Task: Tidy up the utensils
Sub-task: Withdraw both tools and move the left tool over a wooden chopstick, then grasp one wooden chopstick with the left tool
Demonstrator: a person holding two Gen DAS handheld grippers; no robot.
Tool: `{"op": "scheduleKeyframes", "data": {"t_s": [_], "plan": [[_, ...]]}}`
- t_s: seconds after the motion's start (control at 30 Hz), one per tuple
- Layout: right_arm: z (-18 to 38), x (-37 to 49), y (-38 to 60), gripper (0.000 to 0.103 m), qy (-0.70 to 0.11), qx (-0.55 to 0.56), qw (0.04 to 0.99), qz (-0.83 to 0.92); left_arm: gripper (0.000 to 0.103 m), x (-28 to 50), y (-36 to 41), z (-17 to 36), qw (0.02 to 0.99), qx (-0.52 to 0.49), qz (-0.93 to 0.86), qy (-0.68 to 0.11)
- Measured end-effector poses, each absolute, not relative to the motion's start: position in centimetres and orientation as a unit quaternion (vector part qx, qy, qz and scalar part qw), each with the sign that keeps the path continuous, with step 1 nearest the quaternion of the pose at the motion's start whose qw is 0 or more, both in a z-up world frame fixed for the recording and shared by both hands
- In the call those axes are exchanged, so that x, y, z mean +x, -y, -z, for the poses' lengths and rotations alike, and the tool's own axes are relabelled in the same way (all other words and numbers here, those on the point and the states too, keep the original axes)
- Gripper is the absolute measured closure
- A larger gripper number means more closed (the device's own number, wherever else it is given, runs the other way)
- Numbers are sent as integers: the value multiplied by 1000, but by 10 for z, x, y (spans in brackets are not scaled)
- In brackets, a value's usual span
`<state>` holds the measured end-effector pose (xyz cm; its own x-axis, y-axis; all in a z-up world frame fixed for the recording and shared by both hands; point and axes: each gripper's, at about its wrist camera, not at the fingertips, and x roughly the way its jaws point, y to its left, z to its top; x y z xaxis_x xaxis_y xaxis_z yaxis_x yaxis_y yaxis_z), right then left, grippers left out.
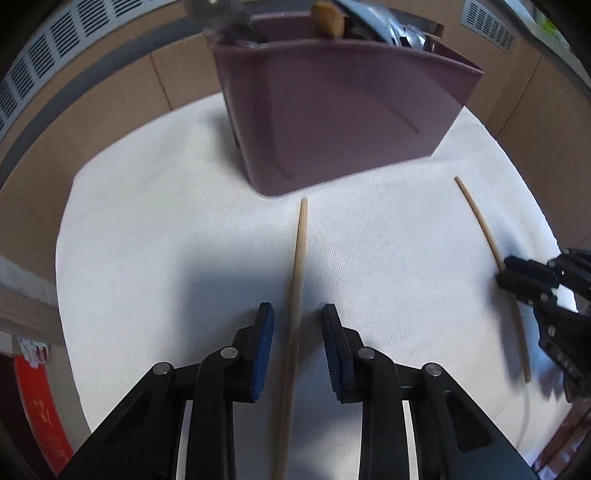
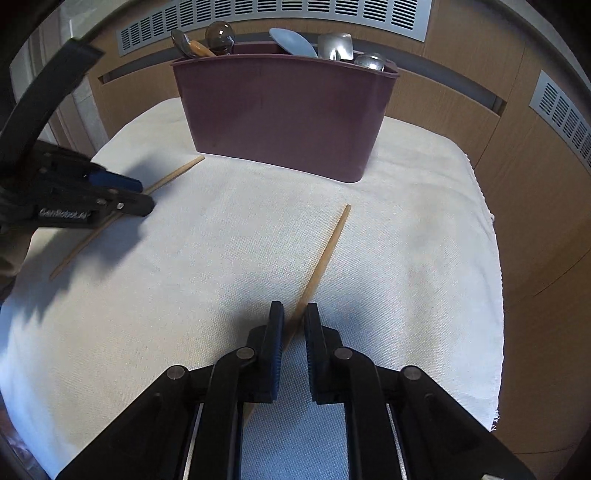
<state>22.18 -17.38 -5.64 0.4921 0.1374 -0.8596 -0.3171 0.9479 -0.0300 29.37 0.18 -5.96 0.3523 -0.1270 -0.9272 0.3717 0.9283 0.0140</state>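
Note:
Two wooden chopsticks lie on a white cloth. In the left wrist view, one chopstick [image 1: 297, 280] runs between the fingers of my left gripper [image 1: 297, 325], which is open around it with a gap on each side. In the right wrist view, the other chopstick [image 2: 325, 254] passes between the narrowly parted fingers of my right gripper [image 2: 294, 321]; I cannot tell if the pads touch it. Each gripper shows in the other view: the right gripper [image 1: 508, 267] over its chopstick [image 1: 480, 225], the left gripper [image 2: 142, 194] over its chopstick [image 2: 177, 171]. A mauve utensil holder [image 2: 284, 118] stands behind them.
The holder [image 1: 332, 122] contains spoons and other utensils [image 2: 332, 46]. The white cloth [image 2: 424, 258] covers the table, its edge at the right. Wooden panelling with vent grilles [image 2: 273, 18] lies behind. A red object [image 1: 37, 398] sits at lower left.

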Motion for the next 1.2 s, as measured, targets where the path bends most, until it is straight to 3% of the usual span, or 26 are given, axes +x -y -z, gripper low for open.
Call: {"op": "scheduleKeyframes", "data": {"t_s": [0.2,0.23,0.27,0.3,0.43,0.57,0.7,0.8,0.9,1.07,1.2], "plan": [[58,222,180,91,-484,-56,860,-148,78,309,7,59,787,118,156,-585],[56,220,183,91,-483,-49,862,-146,82,309,8,59,787,116,152,-587],[54,221,187,91,-481,-43,865,-141,94,309,10,58,789,119,147,-585],[52,220,192,91,-477,-36,868,-134,97,305,13,55,793,117,149,-579],[48,223,203,91,-473,-25,873,-119,98,272,12,33,848,70,156,-502],[51,239,192,91,-486,-33,867,-101,97,235,-10,5,889,-53,163,-424],[59,260,181,91,-510,-25,857,-62,97,212,-15,-8,912,-75,141,-377],[59,264,176,89,-513,-24,857,-48,97,208,-18,-15,917,-78,138,-366],[59,261,172,96,-511,-36,857,-53,97,203,-33,-20,919,-81,138,-361],[50,246,176,98,-501,-43,862,-73,97,195,-42,-16,917,-90,143,-362],[27,232,189,98,-479,-24,873,-93,95,205,-40,-5,900,-74,154,-402]]}}
